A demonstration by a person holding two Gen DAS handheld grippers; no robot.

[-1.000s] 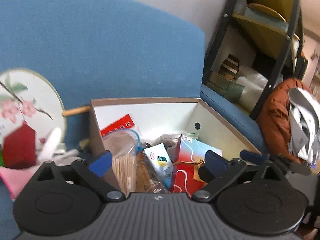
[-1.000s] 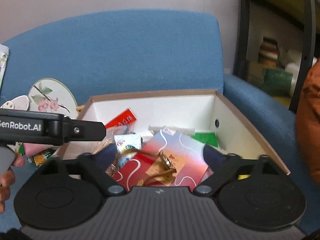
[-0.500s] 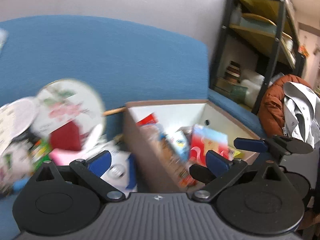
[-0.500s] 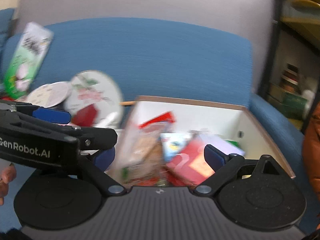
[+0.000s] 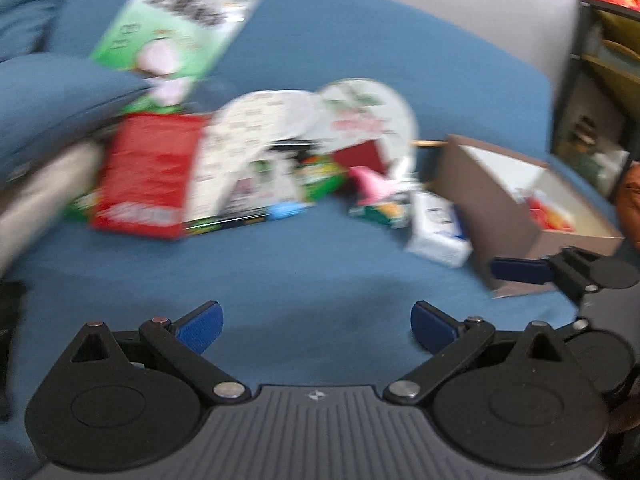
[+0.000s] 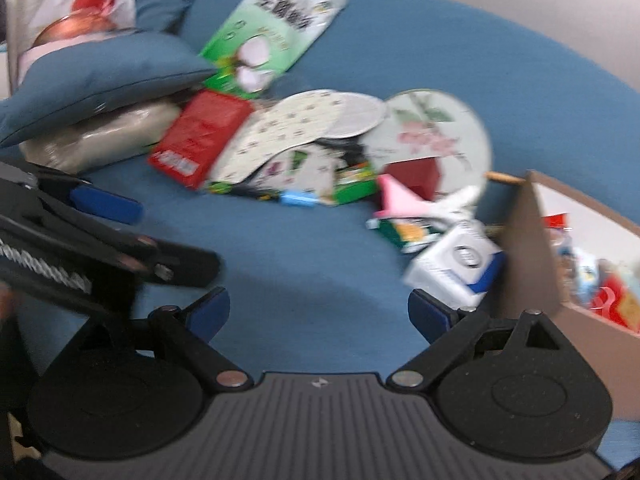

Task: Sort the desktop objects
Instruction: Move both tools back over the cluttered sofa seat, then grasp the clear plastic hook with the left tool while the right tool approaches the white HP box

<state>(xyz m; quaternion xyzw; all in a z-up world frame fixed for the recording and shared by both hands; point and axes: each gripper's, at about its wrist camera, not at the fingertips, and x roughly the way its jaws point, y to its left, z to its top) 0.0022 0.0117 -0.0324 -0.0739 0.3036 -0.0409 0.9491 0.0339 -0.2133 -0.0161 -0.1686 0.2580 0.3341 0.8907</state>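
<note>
A pile of loose things lies on a blue sofa seat (image 6: 304,276): a red box (image 6: 200,136), a round flowered fan (image 6: 436,132), a white and blue box (image 6: 456,268), a pink piece (image 6: 396,200), a green packet (image 6: 276,28). A cardboard box (image 6: 532,256) with sorted items stands at the right. My left gripper (image 5: 316,326) is open and empty above bare seat. My right gripper (image 6: 318,312) is open and empty, near the white and blue box. Both views are blurred.
A blue cushion (image 6: 100,80) lies at the left over a beige bundle (image 6: 100,136). The left gripper's body shows in the right wrist view (image 6: 100,248). A dark shelf (image 5: 600,80) stands at the far right.
Both grippers have swung left, away from the cardboard box and toward the loose pile. Both stay open and empty.
</note>
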